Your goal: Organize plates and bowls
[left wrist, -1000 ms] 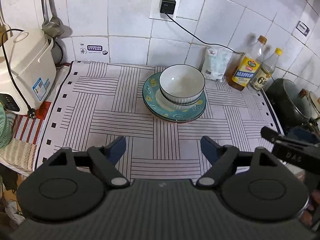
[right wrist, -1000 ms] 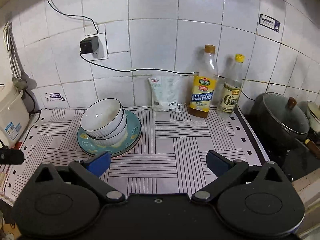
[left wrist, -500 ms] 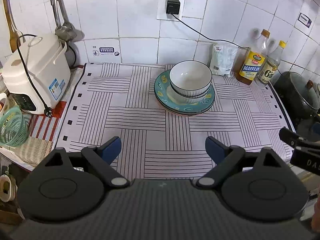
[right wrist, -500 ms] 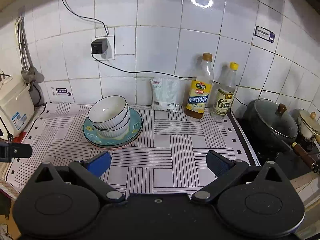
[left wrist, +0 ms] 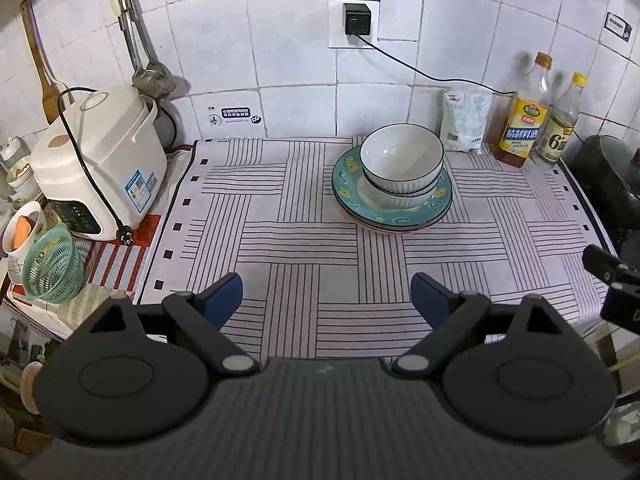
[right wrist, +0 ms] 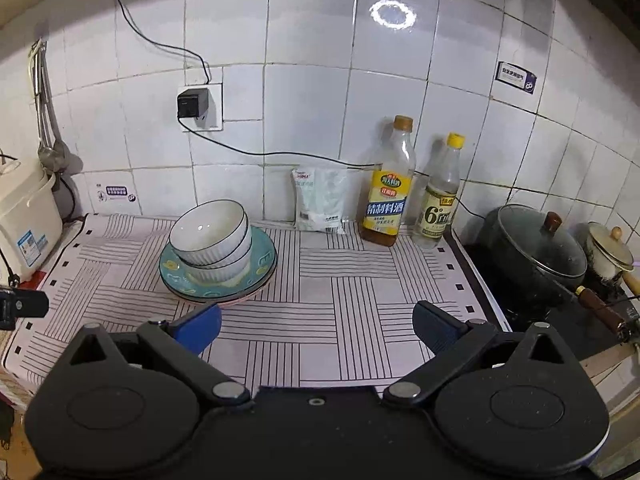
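Left wrist view: bowls [left wrist: 401, 162] on plates [left wrist: 348, 196] lie well beyond the wide-open, empty left gripper [left wrist: 326, 294].

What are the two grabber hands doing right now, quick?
Left gripper: open, holding nothing, above the striped cloth.
Right gripper: open, holding nothing, apart from the stacked bowls and plates.

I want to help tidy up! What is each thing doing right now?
Bowls: two, nested, on the plates.
Plates: stacked on the cloth.
Left tongs: open, empty.
Right tongs: open, empty.
Pot: lid on.
Bottles: upright, capped.
Rice cooker: shut, unplugged.
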Demonstrator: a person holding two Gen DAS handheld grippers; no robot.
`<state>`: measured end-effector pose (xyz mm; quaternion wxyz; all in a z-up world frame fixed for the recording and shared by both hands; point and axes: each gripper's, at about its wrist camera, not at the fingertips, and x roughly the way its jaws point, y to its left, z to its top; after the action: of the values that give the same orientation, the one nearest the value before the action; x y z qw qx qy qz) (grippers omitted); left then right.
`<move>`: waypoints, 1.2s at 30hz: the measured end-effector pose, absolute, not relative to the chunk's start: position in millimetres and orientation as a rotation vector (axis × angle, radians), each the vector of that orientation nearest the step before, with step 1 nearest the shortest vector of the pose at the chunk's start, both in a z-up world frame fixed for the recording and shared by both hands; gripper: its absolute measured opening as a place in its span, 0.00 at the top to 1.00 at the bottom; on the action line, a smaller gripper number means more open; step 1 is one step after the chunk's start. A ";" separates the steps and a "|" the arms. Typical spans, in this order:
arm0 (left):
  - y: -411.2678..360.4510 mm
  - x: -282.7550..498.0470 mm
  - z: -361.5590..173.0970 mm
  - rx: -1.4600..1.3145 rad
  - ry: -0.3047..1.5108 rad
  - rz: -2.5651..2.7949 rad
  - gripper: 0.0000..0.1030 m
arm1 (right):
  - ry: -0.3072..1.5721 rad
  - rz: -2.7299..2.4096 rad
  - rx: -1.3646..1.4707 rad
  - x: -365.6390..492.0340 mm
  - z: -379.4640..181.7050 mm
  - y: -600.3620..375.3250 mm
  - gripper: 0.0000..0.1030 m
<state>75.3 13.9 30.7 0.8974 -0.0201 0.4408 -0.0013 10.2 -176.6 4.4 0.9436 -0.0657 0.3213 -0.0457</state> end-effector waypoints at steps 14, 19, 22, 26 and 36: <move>8.5 63.1 17.0 -0.007 0.860 0.011 0.11 | 0.611 -0.120 -0.102 1.3 -7.2 -181.5 0.00; 5.2 59.4 13.6 0.004 0.858 0.002 0.11 | 0.597 -0.132 -0.139 -1.7 -9.6 -177.4 0.00; 3.4 57.5 11.6 0.007 0.854 -0.006 0.11 | 0.594 -0.138 -0.146 -3.0 -10.5 -175.5 0.00; 3.3 56.0 11.7 -0.006 0.849 -0.034 0.11 | 0.592 -0.139 -0.151 -3.5 -10.5 -173.8 0.00; 6.7 58.3 4.3 -0.025 0.883 0.001 0.10 | 0.601 -0.140 -0.152 -4.3 -13.4 -171.3 0.00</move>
<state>58.3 6.7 4.3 0.9040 -0.0123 0.4273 0.0006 -4.3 -171.3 -13.4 0.9500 -0.0745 0.2954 -0.0688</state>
